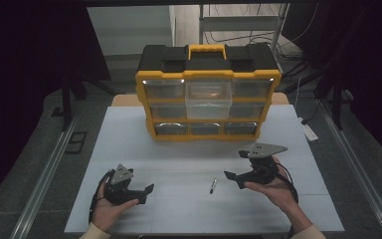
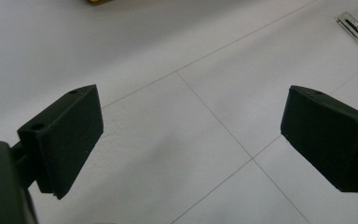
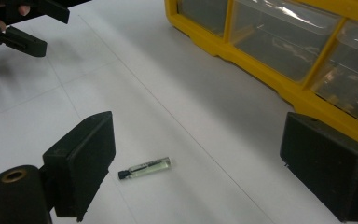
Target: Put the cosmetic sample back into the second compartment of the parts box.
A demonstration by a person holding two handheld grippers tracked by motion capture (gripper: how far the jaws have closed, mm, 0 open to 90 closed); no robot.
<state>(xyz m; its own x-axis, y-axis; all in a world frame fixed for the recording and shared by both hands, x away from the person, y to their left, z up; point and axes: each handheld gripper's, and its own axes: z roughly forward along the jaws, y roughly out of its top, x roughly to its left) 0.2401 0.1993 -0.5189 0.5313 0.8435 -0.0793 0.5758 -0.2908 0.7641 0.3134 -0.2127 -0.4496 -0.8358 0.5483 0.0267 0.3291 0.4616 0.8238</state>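
A small clear vial with a black cap (image 1: 212,185) lies on the white table (image 1: 179,159), between my two grippers. My left gripper (image 1: 145,194) is held near the front left, open and holding nothing; its jaws (image 2: 191,140) stand wide over bare table, and the vial (image 2: 356,30) lies far off at the upper right. My right gripper (image 1: 234,167) is just right of the vial, also open. In the right gripper view its jaws (image 3: 196,163) frame the vial (image 3: 145,168), which lies on the table close to the left jaw, untouched.
A yellow and black organizer box (image 1: 208,92) with clear drawers stands at the back centre; its top middle drawer (image 1: 208,99) is pulled out. The box's lower drawers (image 3: 279,56) lie ahead of the right gripper. The left gripper (image 3: 18,23) is at that view's upper left.
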